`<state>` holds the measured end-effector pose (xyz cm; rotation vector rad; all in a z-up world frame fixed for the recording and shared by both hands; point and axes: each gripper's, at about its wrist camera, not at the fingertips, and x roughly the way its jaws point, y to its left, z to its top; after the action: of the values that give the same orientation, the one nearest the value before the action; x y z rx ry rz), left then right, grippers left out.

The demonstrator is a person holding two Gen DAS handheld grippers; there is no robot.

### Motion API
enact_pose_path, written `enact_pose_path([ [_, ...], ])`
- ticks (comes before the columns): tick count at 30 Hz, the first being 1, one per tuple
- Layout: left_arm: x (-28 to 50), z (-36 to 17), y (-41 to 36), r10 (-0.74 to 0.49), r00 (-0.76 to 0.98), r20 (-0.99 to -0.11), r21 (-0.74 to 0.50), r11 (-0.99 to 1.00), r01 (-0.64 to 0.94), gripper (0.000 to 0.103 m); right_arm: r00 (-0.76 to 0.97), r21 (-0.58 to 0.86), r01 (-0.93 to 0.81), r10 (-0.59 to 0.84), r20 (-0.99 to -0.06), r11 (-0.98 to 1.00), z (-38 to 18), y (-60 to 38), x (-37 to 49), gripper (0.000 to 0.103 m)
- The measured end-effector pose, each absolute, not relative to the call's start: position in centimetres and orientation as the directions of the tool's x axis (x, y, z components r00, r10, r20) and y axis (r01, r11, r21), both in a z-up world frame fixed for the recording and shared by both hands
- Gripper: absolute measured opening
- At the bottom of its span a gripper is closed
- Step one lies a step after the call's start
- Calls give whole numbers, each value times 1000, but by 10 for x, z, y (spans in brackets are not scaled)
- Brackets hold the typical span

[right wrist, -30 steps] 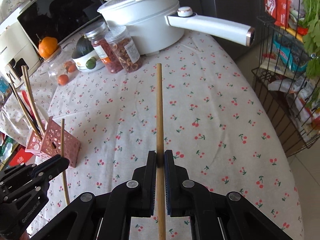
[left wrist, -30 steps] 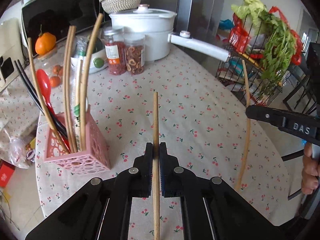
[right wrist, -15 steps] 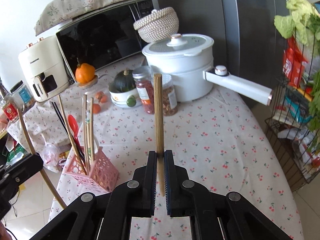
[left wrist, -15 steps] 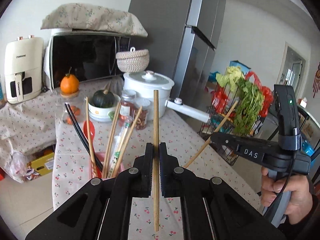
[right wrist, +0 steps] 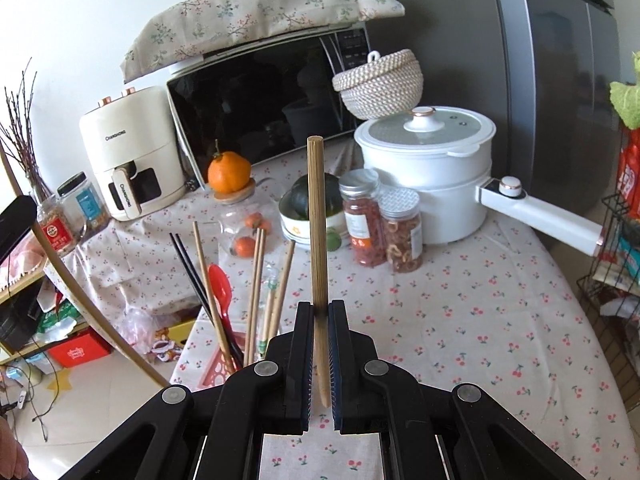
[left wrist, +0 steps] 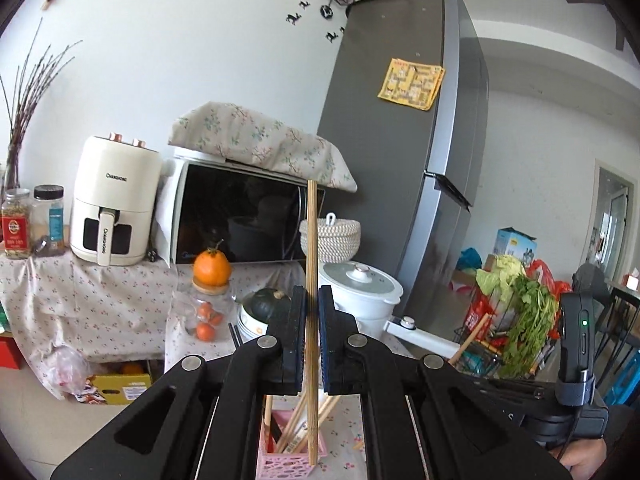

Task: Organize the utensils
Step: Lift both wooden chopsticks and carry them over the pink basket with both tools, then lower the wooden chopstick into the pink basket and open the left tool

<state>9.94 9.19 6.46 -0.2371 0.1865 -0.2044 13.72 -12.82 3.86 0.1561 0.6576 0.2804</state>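
Wooden chopsticks, two: left gripper [left wrist: 311,344] fingers clench one chopstick [left wrist: 312,280] upright; right gripper [right wrist: 320,344] fingers clench another chopstick [right wrist: 317,220], tip up.

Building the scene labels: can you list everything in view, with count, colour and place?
held chopsticks: 2, light wood, one in each gripper
utensil holder: 1, pink, table's left edge, holds chopsticks and a red spoon
pot: 1, white, lidded, back right
spice jars: 2, clear, beside pot
woven basket: 1, cream, behind pot
squash bowl: 1, white, dark green squash inside
orange: 1, atop glass jar
microwave: 1, cloth-covered, back
air fryer: 1, cream, back left
fridge: 1, grey
left gripper: black, shut on chopstick
right gripper: black, shut on chopstick
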Motion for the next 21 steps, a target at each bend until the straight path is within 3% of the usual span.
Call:
enact_pose_path([
  [7, 121, 44, 89, -166, 979, -119, -207, 968, 139, 6, 752, 226, -222, 314, -580, 949, 33, -120, 139, 5],
  [21, 169, -10, 57, -172, 905, -389, -107, 984, 141, 8, 750, 214, -239, 320, -579, 947, 34, -118, 136, 5],
])
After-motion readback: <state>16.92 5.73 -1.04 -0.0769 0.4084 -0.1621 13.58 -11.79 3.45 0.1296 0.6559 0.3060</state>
